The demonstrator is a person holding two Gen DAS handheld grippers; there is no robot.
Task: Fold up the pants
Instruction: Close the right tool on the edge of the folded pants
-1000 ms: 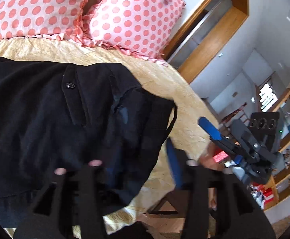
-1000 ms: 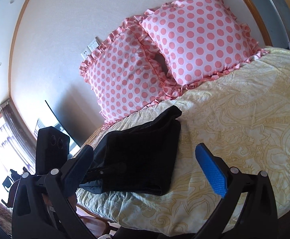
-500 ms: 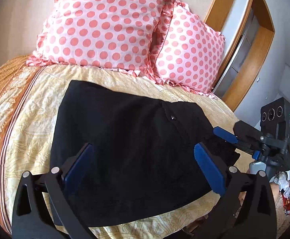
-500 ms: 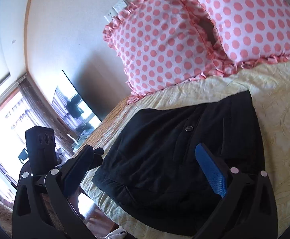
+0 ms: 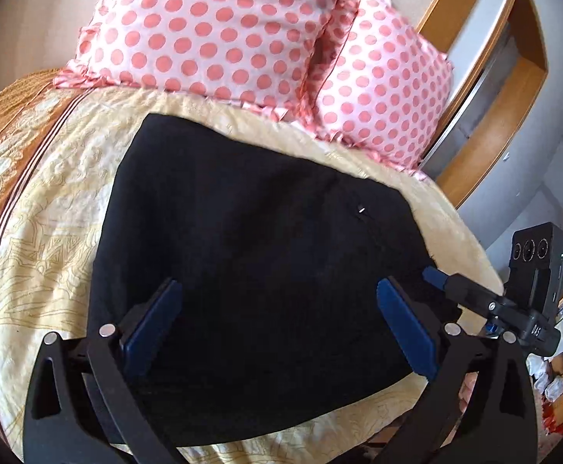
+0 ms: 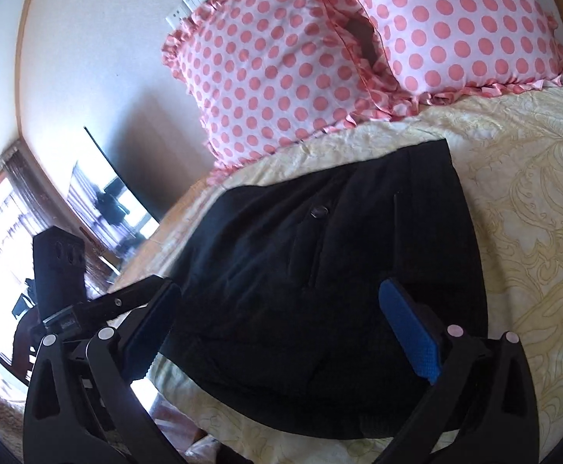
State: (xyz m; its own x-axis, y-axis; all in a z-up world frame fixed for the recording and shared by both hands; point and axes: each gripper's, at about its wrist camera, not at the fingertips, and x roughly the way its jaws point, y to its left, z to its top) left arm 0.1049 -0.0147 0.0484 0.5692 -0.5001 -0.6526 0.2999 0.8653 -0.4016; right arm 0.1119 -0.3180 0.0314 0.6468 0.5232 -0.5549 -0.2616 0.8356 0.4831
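Pants (image 5: 258, 270), black and folded, are lying flat on the yellow bed cover (image 5: 64, 208), near its front edge. The left gripper (image 5: 277, 324) is hanging over them with its blue pads spread wide, gripping nothing. The right gripper (image 6: 277, 328) is doing the same, wide apart and empty. Two pink spotted pillows (image 5: 219, 27) are leaning at the head of the bed.
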